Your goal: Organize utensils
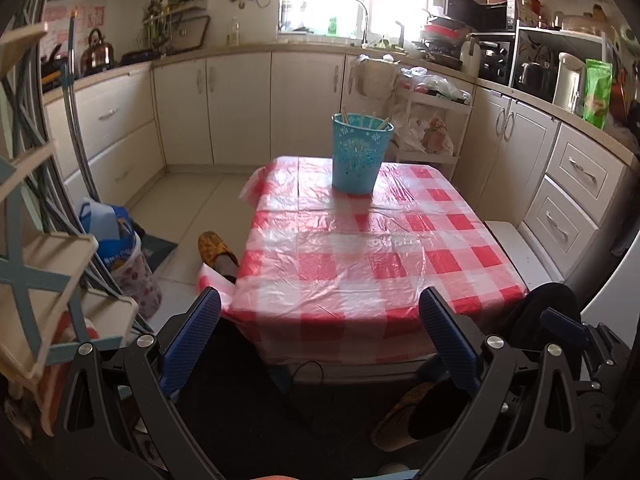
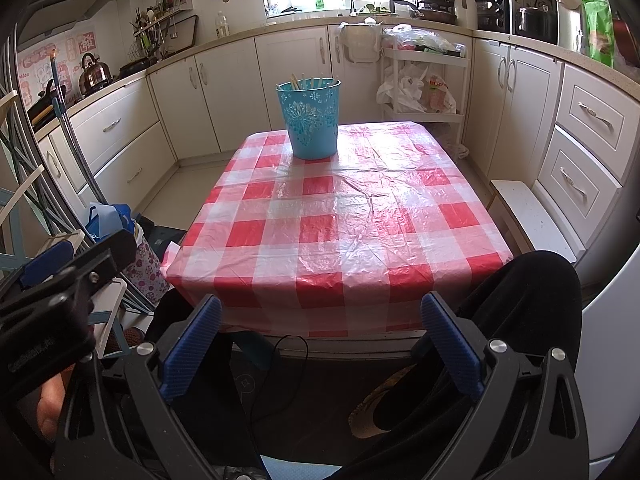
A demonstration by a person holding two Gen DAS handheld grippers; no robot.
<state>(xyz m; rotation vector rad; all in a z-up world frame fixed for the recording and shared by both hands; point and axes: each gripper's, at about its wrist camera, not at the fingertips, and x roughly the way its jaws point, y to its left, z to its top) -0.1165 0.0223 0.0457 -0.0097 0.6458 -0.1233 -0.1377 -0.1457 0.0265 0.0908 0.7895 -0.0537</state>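
A light blue perforated bucket [image 1: 360, 156] [image 2: 311, 120] stands upright at the far end of the table, with several pale wooden utensil handles [image 1: 370, 119] [image 2: 306, 80] sticking out of its top. My left gripper [image 1: 320, 308] hangs open in front of the table's near edge, nothing between its blue pads. My right gripper [image 2: 320, 312] is likewise open and empty at the near edge. The left gripper's body [image 2: 60, 288] shows at the left of the right wrist view. No loose utensils lie on the red and white checked tablecloth [image 1: 360, 256] [image 2: 344, 216].
White cabinets and a cluttered counter [image 2: 520, 40] wrap around the room. A white cart with bags [image 2: 424, 80] stands behind the table, a low white stool [image 2: 532, 216] to its right, a rack and bags [image 1: 116, 248] to its left. A person's dark-clothed knee [image 2: 532, 300] and slippers [image 1: 216, 250] are near the table.
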